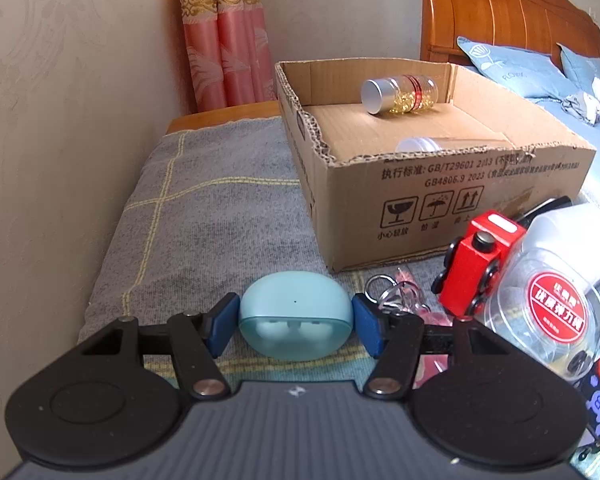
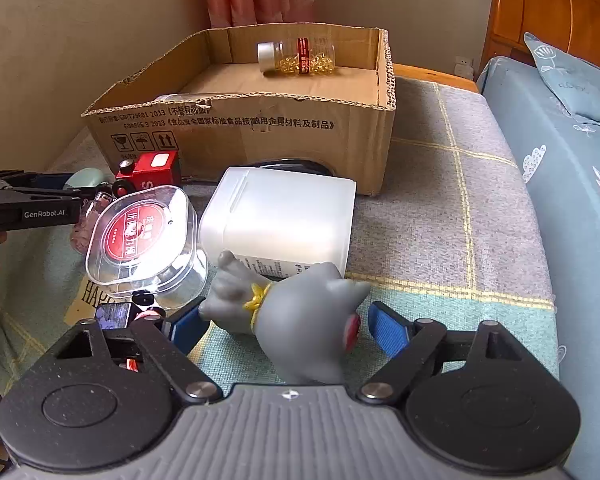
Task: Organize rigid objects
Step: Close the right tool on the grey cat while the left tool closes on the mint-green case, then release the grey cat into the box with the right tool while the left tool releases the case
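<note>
Left gripper (image 1: 295, 322) is clamping the teal earbud case (image 1: 295, 316) on the checked blanket (image 1: 204, 216), both blue pads pressing its sides — only the left wrist view is showing this grip clearly. Right gripper (image 2: 288, 326) is straddling the grey toy figure (image 2: 296, 320) with its jaws apart, the right pad standing clear of it — seen in the right wrist view alone. Cardboard box (image 1: 440, 200) behind is holding a capsule bottle (image 1: 400, 94) lying on its side. Clear round tub (image 2: 140, 236), white container (image 2: 284, 216) and red toy train (image 1: 472, 260) are sitting between the grippers.
</note>
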